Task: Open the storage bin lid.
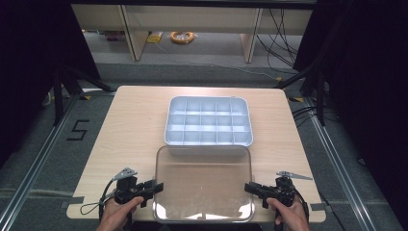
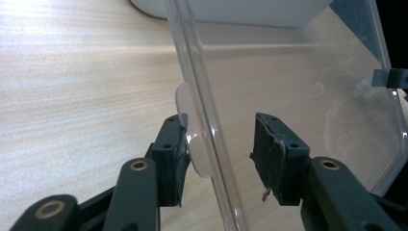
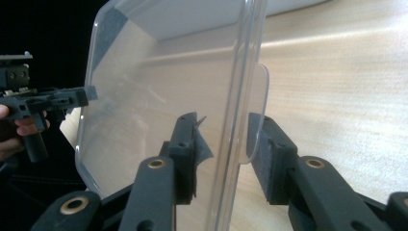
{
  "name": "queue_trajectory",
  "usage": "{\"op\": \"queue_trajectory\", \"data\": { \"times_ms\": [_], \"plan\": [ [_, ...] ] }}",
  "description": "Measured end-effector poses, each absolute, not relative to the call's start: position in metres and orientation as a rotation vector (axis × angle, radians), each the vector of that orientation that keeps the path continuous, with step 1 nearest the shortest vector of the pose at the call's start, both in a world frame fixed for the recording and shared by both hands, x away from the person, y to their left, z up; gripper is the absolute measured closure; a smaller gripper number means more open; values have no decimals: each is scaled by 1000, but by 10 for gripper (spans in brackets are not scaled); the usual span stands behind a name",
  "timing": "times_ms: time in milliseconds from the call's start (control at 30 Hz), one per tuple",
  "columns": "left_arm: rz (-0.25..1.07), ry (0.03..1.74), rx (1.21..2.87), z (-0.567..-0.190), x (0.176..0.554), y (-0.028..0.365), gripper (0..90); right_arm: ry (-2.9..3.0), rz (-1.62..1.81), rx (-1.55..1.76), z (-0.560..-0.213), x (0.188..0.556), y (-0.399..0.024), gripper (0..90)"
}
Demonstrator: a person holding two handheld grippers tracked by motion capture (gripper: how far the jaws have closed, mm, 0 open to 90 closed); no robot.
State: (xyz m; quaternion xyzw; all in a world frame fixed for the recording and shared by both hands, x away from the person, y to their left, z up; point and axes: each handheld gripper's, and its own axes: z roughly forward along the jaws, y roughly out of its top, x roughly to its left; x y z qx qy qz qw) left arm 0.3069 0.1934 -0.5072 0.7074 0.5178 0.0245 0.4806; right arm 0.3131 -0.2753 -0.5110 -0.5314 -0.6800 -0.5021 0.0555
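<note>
So both grippers sit at the near edge of the tabletop (image 1: 134, 120), one at each side of a clear plastic lid (image 1: 204, 183). The left gripper (image 1: 155, 187) has its fingers (image 2: 173, 159) apart, straddling the lid's left rim. In the left gripper view one pad looks to be right against the small rounded tab that sticks out from that rim, while the other pad stands clearly off the plastic, so it's a loose straddle and not a clamp. The right gripper (image 1: 248, 186) does the mirror thing on the right rim. Its fingers (image 3: 185, 144) are parted too, with the rim running up between them. Whether the outer pad actually touches the tab there, I can't tell. A hand (image 1: 120, 214) grips each tool from below.

The lid itself is between the two sets of fingers, lying flat with its long axis running side to side, from one gripper to the other, rounded corners all round.

Just past the fingertips, beyond the lid's far edge, is a white compartment tray (image 1: 209, 121). It's a grid of small cells, open side up, long axis also left to right, and its near wall meets or slightly overlaps the lid's far edge.
</note>
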Motion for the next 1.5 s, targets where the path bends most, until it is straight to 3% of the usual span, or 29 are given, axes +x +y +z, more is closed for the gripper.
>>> {"op": "queue_trajectory", "data": {
  "times_ms": [1233, 1500],
  "plan": [
    [76, 1292, 1830, -518, 308, 187, 487, -2158, -1396, -1687, -509, 304, -271, 553],
    [138, 1325, 1801, -512, 309, 193, 360, -2133, -1460, -1746, -502, 304, -278, 502]
  ]
}}
